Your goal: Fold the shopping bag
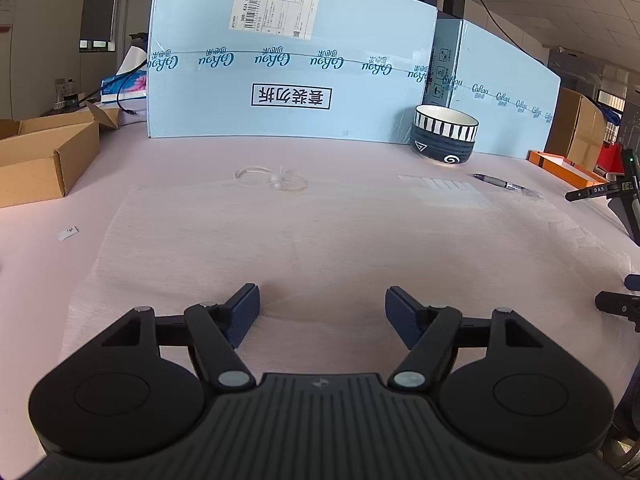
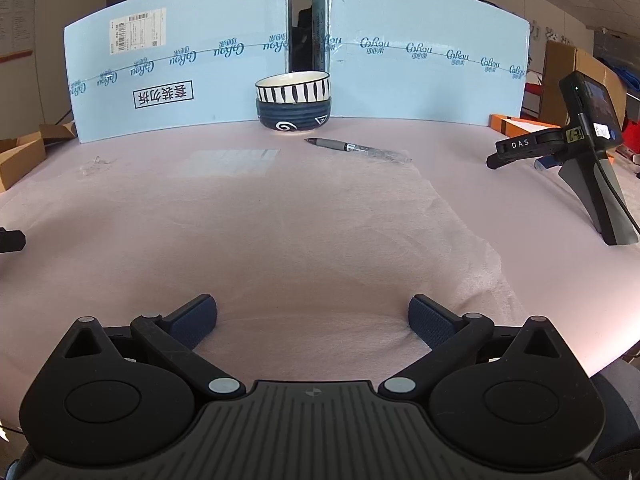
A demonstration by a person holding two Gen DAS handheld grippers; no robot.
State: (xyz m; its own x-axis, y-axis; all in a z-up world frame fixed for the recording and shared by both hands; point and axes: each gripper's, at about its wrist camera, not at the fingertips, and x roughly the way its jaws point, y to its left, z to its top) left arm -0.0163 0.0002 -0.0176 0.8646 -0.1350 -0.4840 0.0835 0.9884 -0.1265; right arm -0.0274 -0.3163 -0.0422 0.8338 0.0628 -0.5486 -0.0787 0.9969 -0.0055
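While both tongs, left tongs (image 1: pixel 322 312) and right tongs (image 2: pixel 312 322), gape released, the thin whitish translucent shopping bag (image 1: pixel 304 236) lies flat mid-frame on the pink counter (image 1: pixel 52 264).

The near edge of the translucent shopping bag (image 1: pixel 320 240) runs out of sight under the left tongs (image 1: pixel 322 316), and its outline fades into the pale tabletop (image 1: pixel 40 264). Print on the shipping label (image 1: pixel 276 10) is too small to read; the cardboard box (image 1: pixel 36 160) is cut by the left edge
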